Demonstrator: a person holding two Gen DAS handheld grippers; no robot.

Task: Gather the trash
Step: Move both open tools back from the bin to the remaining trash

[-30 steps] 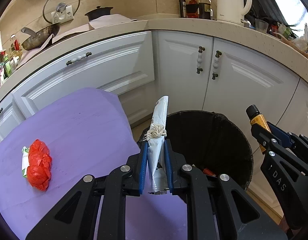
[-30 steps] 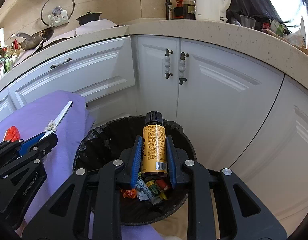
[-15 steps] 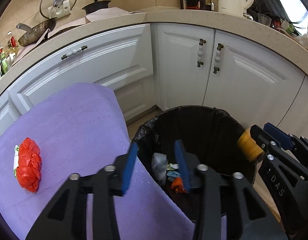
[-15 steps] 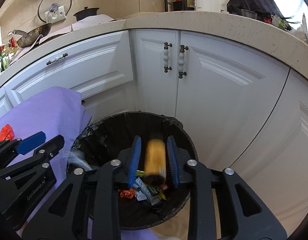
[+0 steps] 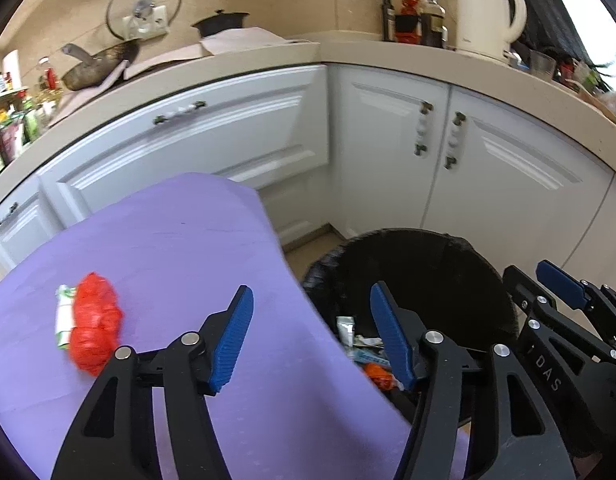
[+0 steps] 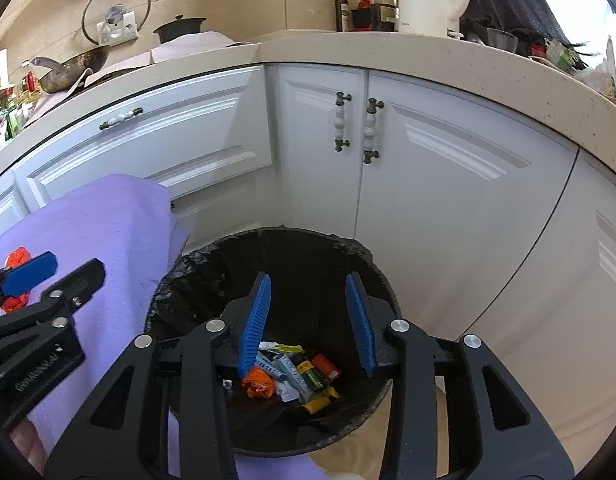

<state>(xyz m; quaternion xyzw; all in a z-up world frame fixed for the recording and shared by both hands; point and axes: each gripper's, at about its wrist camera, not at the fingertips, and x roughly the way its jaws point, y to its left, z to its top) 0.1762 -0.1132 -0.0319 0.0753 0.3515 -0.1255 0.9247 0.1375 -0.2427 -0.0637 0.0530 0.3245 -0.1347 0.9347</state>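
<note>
A black-lined trash bin [image 6: 360,256] stands on the floor beside a purple-covered table [image 5: 168,248]. Wrappers, a small bottle [image 6: 317,403] and other scraps lie at the bin's bottom. My right gripper [image 6: 308,292] hangs over the bin, jaws opening, nothing between them. My left gripper [image 5: 310,300] sits over the table's edge next to the bin [image 5: 468,248], jaws opening and empty. A crumpled red bag [image 5: 94,324] with a green-white wrapper [image 5: 62,320] lies on the purple cloth left of the left gripper; the red bag [image 6: 16,258] also shows behind the left gripper in the right wrist view.
White cabinet doors [image 6: 428,168] curve round behind the bin under a beige counter [image 6: 388,52]. On the counter stand a white kettle [image 5: 488,12], bottles [image 5: 428,20], a pan [image 5: 96,64] and a black pot [image 5: 224,22].
Both grippers opened. The white wrapper left the left gripper and the orange bottle left the right one; both now lie in the bin. The left view has swung a little toward the table.
</note>
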